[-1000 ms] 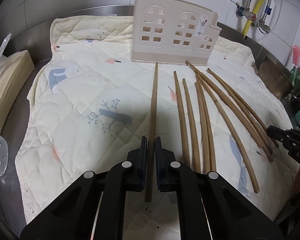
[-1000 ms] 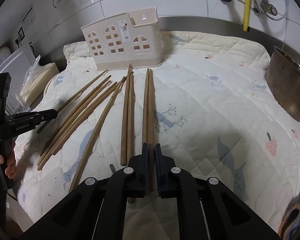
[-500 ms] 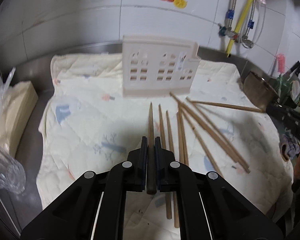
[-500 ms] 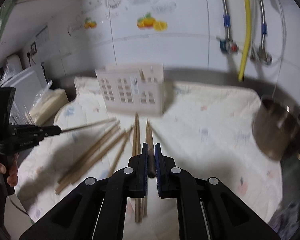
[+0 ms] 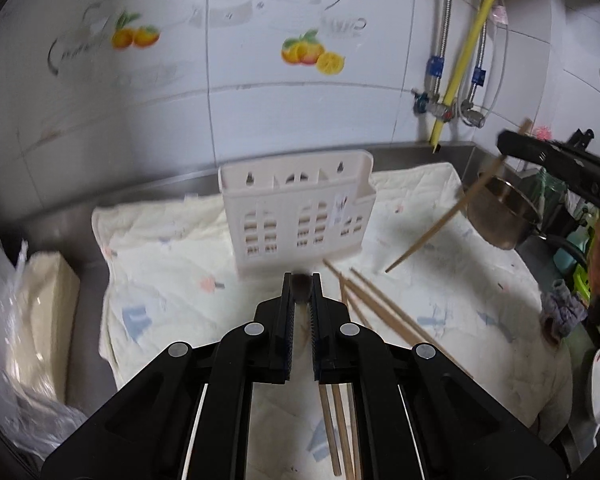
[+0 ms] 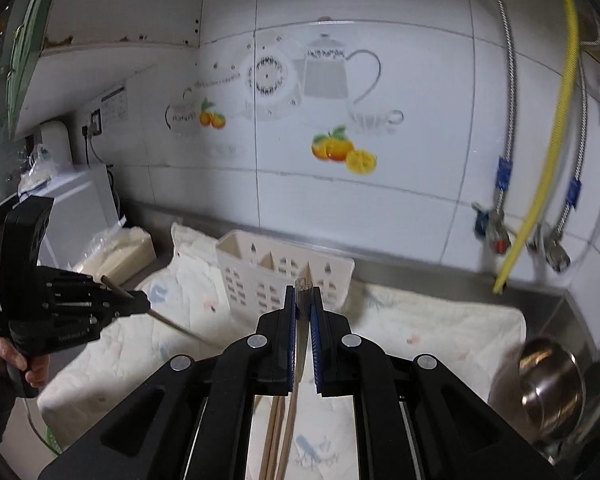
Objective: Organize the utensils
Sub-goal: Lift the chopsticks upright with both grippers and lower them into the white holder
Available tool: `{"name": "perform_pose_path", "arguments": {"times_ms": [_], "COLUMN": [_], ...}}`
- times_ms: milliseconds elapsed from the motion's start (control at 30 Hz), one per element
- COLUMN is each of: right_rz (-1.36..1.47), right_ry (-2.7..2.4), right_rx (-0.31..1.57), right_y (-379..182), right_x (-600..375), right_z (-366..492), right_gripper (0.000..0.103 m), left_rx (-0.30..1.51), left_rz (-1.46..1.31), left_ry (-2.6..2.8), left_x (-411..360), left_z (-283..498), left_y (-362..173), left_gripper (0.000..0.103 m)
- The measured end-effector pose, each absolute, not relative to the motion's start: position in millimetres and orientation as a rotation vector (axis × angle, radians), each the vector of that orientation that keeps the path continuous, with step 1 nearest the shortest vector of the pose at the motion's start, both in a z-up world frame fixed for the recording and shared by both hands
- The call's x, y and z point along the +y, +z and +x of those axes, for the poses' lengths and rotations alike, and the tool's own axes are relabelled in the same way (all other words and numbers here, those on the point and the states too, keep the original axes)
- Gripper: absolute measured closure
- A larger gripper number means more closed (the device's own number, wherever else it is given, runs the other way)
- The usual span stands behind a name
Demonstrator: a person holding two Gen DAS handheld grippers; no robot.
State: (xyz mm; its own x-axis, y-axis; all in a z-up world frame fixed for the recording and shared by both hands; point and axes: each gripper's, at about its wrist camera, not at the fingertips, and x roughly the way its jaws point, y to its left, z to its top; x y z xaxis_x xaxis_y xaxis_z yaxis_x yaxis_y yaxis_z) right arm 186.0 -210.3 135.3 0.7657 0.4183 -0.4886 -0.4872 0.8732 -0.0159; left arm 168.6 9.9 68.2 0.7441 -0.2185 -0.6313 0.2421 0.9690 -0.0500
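A steel pot [image 6: 552, 388] sits right of the quilted mat [image 5: 172, 240], yellow hose [image 6: 548, 132] above.

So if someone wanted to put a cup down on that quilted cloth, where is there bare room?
The cloth is bare left of the holder, up to the wrapped stack. There is also a free patch on the right, between the holder and the metal pot. In front of the holder, right of centre, it is crowded with loose chopsticks.
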Motion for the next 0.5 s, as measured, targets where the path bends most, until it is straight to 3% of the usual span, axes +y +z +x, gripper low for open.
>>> {"name": "perform_pose_path", "arguments": {"times_ms": [300,500], "right_rz": [-0.161,-0.152], "right_ry": [0.5,0.461], "right_rx": [0.444,0.447], "right_y": [192.7,198.7], "right_x": [-198.4,-196.6], "right_z": [220.6,245.4], "right_gripper": [0.096,0.097], "left_rx": [0.55,0.439], "left_rz": [0.111,0.132], "left_ry": [-0.271,-0.253], "left_x": [-0.2,-5.0], "left_z": [173.5,191.0], "left_y": [148.9,201.6], "left_gripper": [0.097,0.097]}}
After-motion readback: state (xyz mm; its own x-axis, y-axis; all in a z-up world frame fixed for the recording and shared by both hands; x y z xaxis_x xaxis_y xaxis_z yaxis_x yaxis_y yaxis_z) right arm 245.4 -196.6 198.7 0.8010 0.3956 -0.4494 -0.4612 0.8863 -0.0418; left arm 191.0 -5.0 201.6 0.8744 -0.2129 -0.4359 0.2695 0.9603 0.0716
